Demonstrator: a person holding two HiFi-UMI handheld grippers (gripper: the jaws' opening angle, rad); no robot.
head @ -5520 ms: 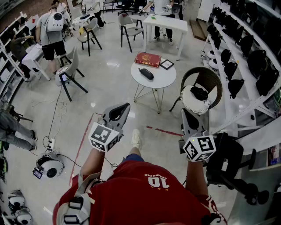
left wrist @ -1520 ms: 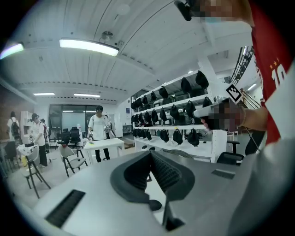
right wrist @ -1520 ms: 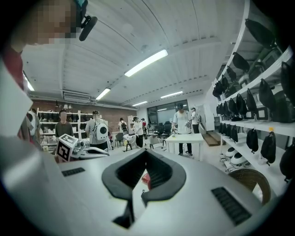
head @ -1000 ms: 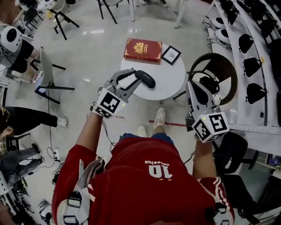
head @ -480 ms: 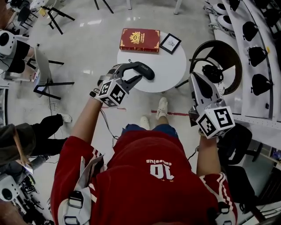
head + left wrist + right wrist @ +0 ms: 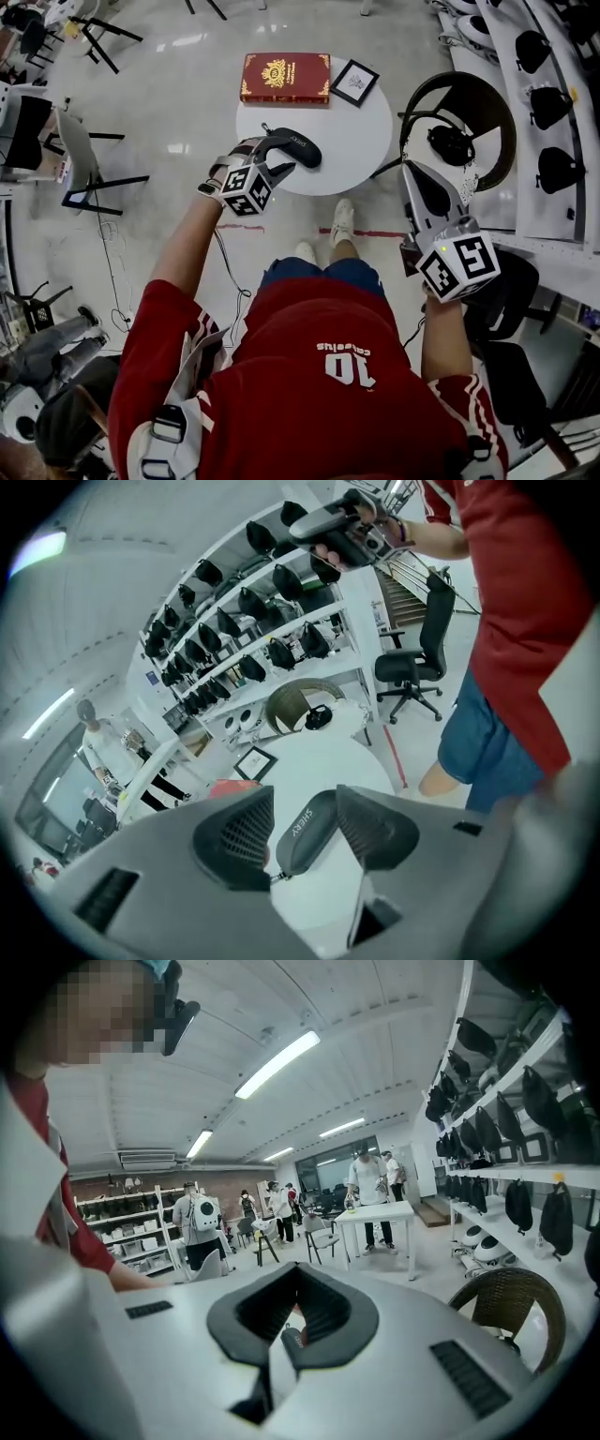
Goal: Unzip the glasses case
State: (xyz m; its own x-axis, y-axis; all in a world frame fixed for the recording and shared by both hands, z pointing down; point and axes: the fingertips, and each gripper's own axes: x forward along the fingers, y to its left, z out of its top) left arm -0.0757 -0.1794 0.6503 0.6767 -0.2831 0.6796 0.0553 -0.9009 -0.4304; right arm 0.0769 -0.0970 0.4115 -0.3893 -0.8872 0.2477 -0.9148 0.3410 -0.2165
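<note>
The black glasses case (image 6: 302,147) lies on the round white table (image 6: 361,141), near its front left edge. My left gripper (image 6: 279,155) has come down over the case's near end. In the left gripper view the case (image 6: 314,822) sits between the two ribbed pads (image 6: 234,838), which stand apart at its sides; the jaws have just been opening. A small zipper pull (image 6: 273,877) shows at the case's near tip. My right gripper (image 6: 413,178) hangs off the table's right side, shut and empty, with its tips (image 6: 292,1333) meeting.
A red book (image 6: 285,77) and a small framed picture (image 6: 354,82) lie at the table's far side. A wicker chair (image 6: 469,117) with a black item on its seat stands to the right, by shelves of black bags. An office chair (image 6: 511,300) is behind my right arm.
My left gripper has dropped from above the table down to the case and its jaws have spread around it. The right gripper has sunk a little, still shut.
</note>
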